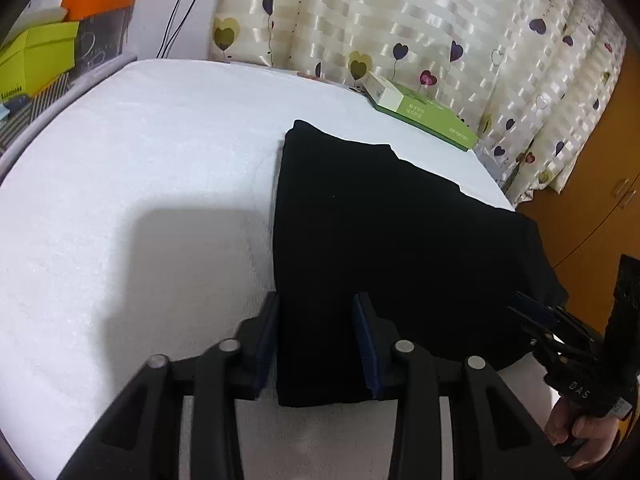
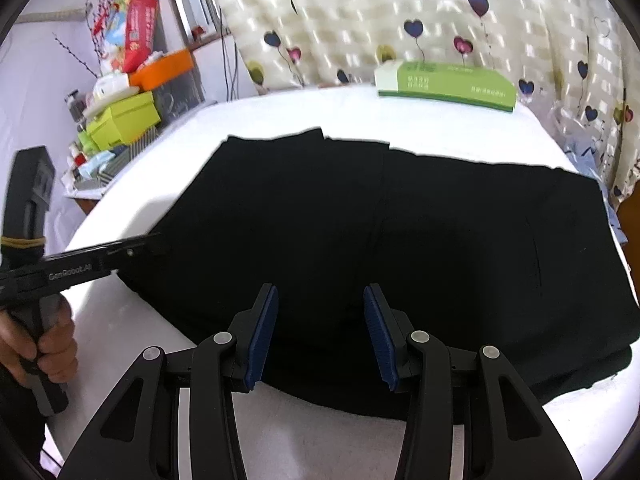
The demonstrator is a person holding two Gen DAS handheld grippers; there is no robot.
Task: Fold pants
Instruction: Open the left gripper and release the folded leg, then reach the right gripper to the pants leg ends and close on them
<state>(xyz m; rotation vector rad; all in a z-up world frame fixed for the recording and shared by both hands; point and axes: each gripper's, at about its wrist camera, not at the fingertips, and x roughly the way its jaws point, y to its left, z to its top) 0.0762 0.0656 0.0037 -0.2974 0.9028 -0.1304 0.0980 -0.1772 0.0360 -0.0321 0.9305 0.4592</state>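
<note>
- Nearest the lens, the left gripper (image 1: 318, 344) sits low over the near left corner of the pants (image 1: 384, 240), jaws spread apart, blue pads either side of the black cloth's edge and nothing pinched between them.
- Left of that, bare white bed cover (image 1: 132, 184) with a grey shadow falling across it.
- Off the bed's left side: a lime-green box (image 2: 122, 120), an orange box (image 2: 162, 66) above it, and a red packet (image 2: 138, 32) on top of the clutter.
- Centre now: the pants lie flat on the bed, folded into a wide dark rectangle, the far edge slightly stepped.
- From the right wrist view, the right gripper (image 2: 320, 334) hovers at the near edge of the cloth, jaws wide apart and holding nothing.
- A hand (image 2: 44, 340) grips the left tool's handle at the left edge of that view.
- Behind the pants, a green and white carton (image 2: 446, 84) rests on the bed by the heart-print curtain (image 2: 400, 12).
- Far right, an orange-brown cabinet (image 1: 600, 184) stands beside the bed.
</note>
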